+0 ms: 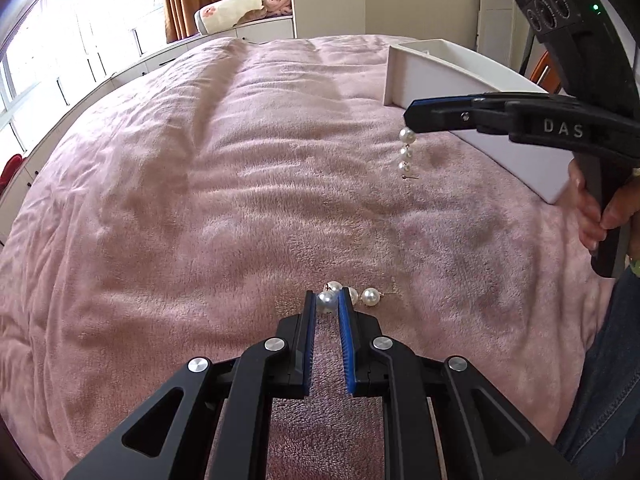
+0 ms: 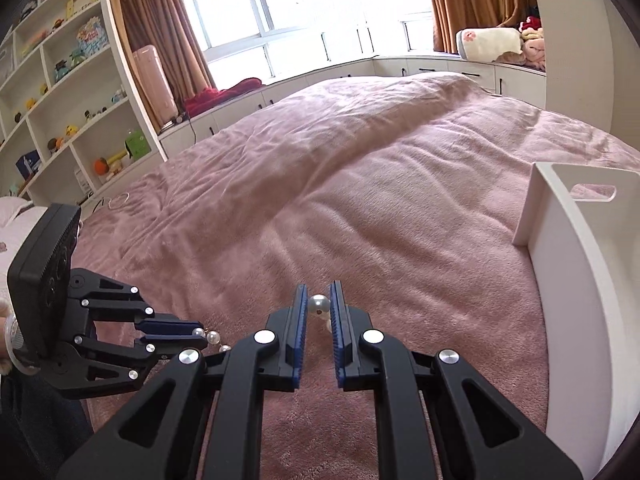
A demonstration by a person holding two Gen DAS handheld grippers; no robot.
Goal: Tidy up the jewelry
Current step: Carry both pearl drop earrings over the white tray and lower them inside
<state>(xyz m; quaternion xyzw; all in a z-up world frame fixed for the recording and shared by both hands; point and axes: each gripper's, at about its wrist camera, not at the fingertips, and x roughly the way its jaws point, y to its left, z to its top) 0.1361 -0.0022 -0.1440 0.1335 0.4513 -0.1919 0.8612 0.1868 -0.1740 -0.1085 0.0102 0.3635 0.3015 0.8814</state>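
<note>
Our left gripper [image 1: 328,305] is clenched on a large white bead of one pearl earring [image 1: 347,296], low on the pink blanket [image 1: 200,184]. The rest of that earring lies on the plush just past the right finger, ending in a thin metal post. Our right gripper [image 2: 319,305] pinches the top bead of a second pearl earring [image 1: 405,152], which hangs free in the air, three glossy beads in a drop with a pin at the bottom. Right beside it, to the right, stands the white organizer tray [image 2: 568,280], its near wall close behind the dangling strand. Beyond the bed we see a toy shelf [image 2: 60,92] and brown curtains [image 2: 160,20].
</note>
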